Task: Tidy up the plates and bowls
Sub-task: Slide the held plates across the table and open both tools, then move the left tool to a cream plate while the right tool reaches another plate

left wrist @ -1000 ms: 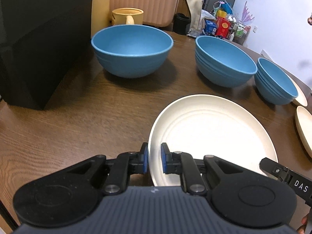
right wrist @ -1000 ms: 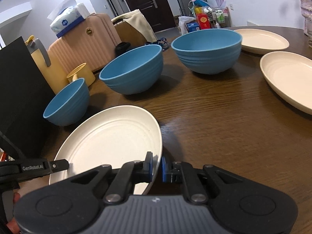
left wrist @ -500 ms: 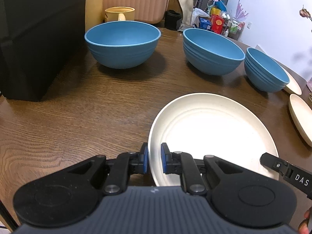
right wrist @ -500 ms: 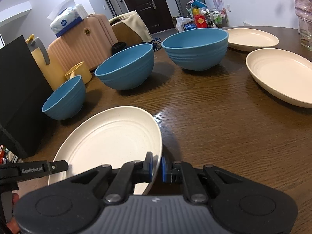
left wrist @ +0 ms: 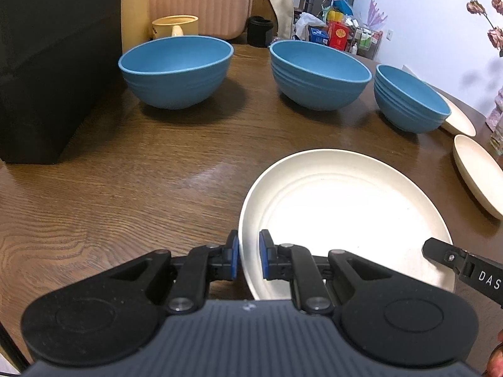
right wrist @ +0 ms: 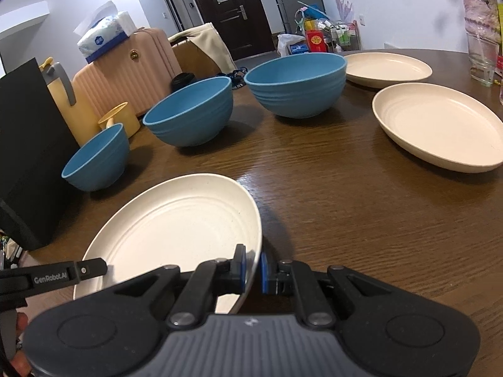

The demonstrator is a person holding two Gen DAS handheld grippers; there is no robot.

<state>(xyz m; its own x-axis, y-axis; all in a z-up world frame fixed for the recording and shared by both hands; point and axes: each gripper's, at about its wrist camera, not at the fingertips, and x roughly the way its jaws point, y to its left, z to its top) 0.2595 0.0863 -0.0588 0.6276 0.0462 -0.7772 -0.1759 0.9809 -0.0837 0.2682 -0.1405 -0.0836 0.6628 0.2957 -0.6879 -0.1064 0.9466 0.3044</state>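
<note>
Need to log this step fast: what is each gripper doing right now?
Left gripper: shut on the left rim of the cream plate.
Right gripper: shut on the same plate's right rim.

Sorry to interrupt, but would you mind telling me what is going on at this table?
A person is tidying dishes with two handheld grippers. The left gripper and right gripper both clamp the rim of one cream plate, on opposite sides. Three blue bowls and two more cream plates sit apart on the wooden table, unstacked.
</note>
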